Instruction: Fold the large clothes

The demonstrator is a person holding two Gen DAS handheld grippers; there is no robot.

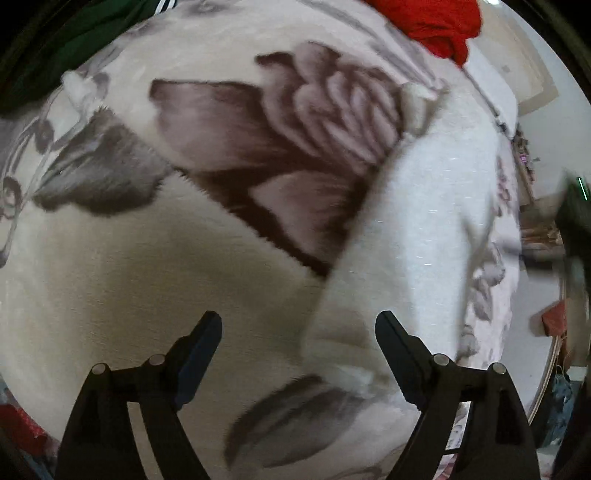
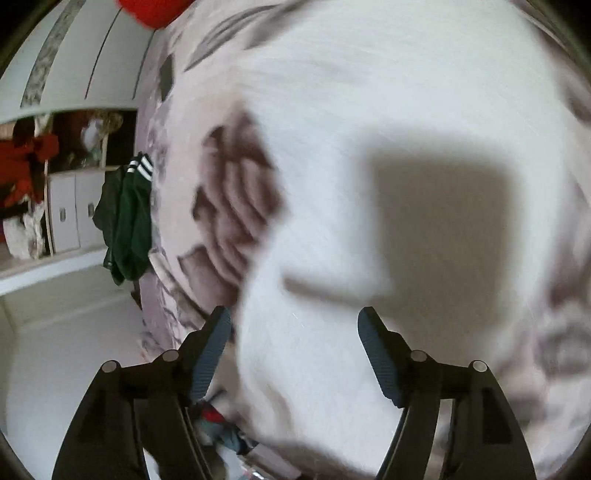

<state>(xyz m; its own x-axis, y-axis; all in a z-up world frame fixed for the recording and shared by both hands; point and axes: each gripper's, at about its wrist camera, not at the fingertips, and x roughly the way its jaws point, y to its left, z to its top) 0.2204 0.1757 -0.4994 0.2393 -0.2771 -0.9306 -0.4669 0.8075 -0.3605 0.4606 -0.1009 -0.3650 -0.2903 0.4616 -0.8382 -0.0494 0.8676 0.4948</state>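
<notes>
No text, label, brand name or number can be read anywhere in either view.

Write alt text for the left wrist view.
The open left gripper hangs over a fuzzy white garment lying on a cream floral plush blanket, holding nothing. A red cloth and a dark green garment sit at the far edge.

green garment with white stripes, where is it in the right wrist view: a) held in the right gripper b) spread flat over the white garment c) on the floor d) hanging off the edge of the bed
d: the green garment hangs down over the edge of the floral blanket covering the bed, clear of the open right gripper.
</notes>
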